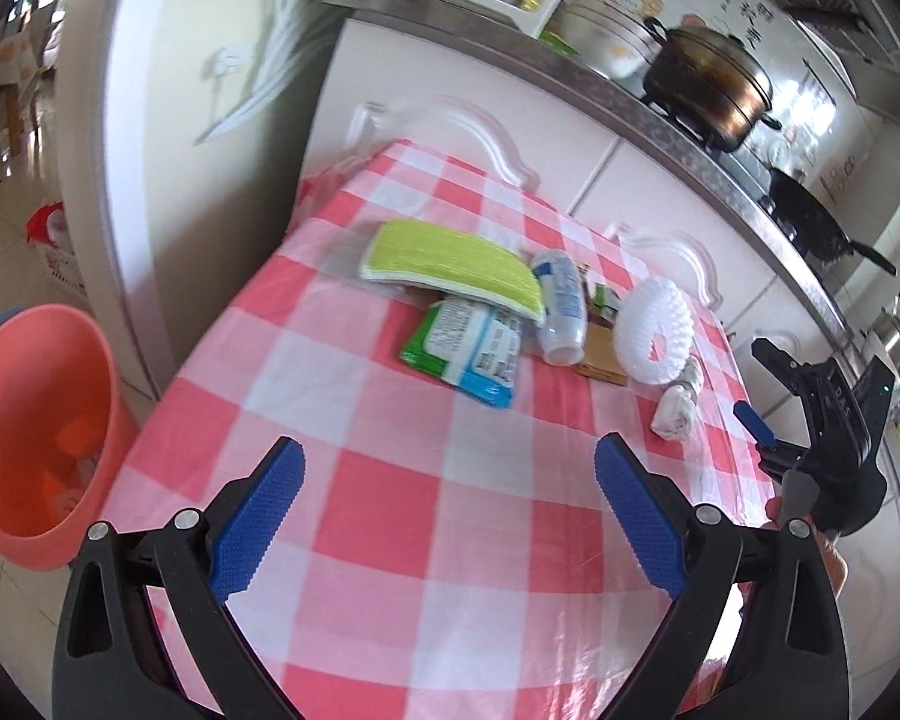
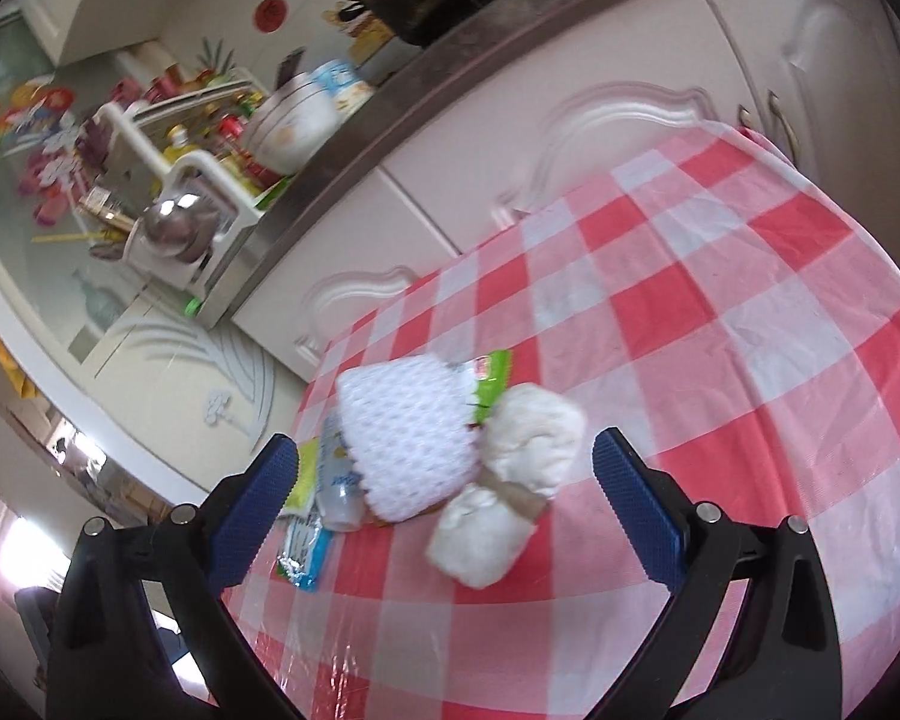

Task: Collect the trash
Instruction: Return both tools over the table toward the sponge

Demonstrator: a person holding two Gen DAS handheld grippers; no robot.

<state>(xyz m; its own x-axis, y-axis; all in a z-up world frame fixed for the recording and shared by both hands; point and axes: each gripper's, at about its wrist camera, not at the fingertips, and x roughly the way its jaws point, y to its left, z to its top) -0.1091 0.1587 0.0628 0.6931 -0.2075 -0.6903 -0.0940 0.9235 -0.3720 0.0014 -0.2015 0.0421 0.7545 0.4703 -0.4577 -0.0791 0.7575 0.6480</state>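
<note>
the trash sits bunched in one heap toward the far side of the checked tablecloth (image 1: 390,510), close under the cabinet doors (image 1: 570,138), which makes it easy to work through piece by piece from the near edge. in the left wrist view the heap reads, left to right, as a yellow-green sponge cloth (image 1: 450,264) lying partly over a green and blue wrapper (image 1: 465,348), a small plastic bottle (image 1: 561,306) on its side, a white foam fruit net (image 1: 654,330) and, nearest the right edge, a crumpled white tissue wad (image 1: 678,402). an orange bin (image 1: 36,432) stands on the floor just off the table's left side, likely put there so a piece can be carried over the edge and dropped in. the left gripper (image 1: 450,522) hangs over bare cloth on the near side with its jaws spread wide and nothing between them, well apart from the heap. the right gripper (image 2: 447,498) is also spread wide and empty, aimed so the tissue wad (image 2: 504,498) lies between its fingertips' line of approach with the foam net (image 2: 408,438) just left of it; the wad looks like the intended first pick, being outermost and free of the rest.
</note>
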